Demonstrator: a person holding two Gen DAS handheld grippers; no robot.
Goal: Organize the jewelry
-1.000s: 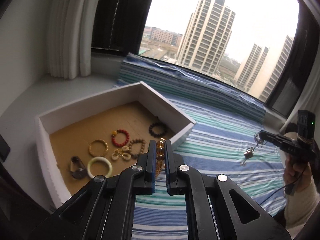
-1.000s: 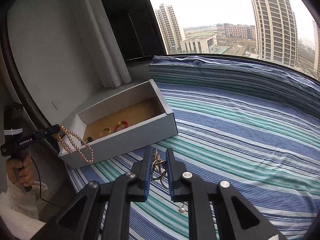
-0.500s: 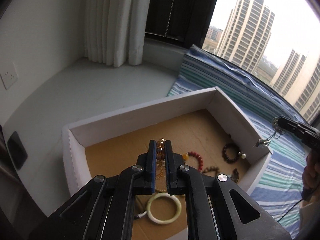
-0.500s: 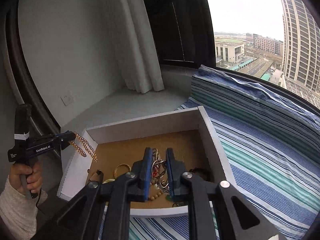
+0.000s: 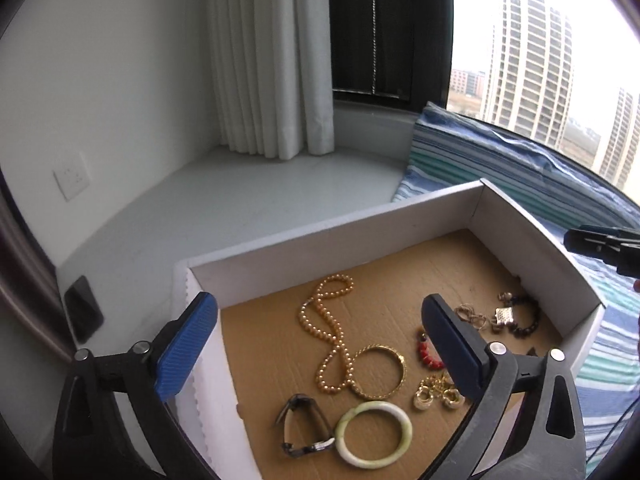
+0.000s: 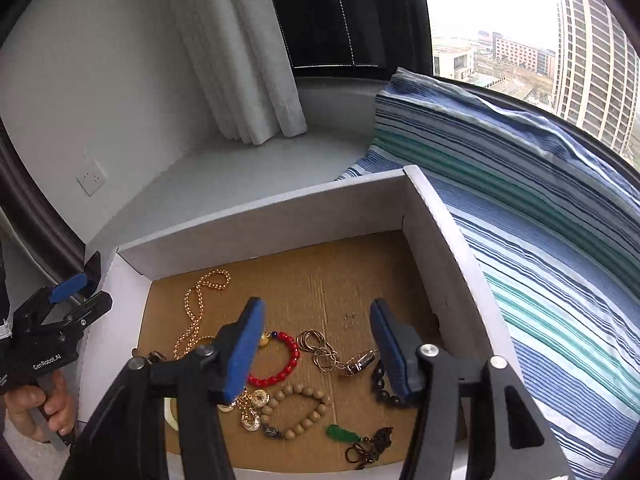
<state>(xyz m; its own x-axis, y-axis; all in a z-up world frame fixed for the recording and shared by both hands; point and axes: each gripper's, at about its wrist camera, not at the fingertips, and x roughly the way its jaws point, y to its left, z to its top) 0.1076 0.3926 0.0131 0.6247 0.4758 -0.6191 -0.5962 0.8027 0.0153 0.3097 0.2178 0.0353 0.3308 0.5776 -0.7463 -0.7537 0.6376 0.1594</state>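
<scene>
A white box [image 5: 328, 234] with a brown cardboard floor holds the jewelry. My left gripper [image 5: 320, 344] is open and empty above it. Under it lie a gold bead necklace [image 5: 326, 332], a gold bangle [image 5: 378, 372] and a pale green bangle [image 5: 374, 434]. My right gripper [image 6: 316, 340] is open and empty over the same box [image 6: 264, 216]. Below it lie a thin chain with a silver pendant [image 6: 336, 354], a red bead bracelet [image 6: 284, 360], a tan bead bracelet [image 6: 298, 408] and a green pendant [image 6: 342, 434].
The box sits on a white sill [image 5: 224, 200] beside a blue and green striped cushion [image 6: 540, 220]. White curtains [image 5: 268, 56] hang behind. A wall socket [image 5: 72, 176] is at the left. A dark phone-like slab [image 5: 82, 308] lies by the box.
Both grippers opened over the box. The gold bead necklace dropped from the left one, the chain with pendant from the right one; both now lie on the box floor.
</scene>
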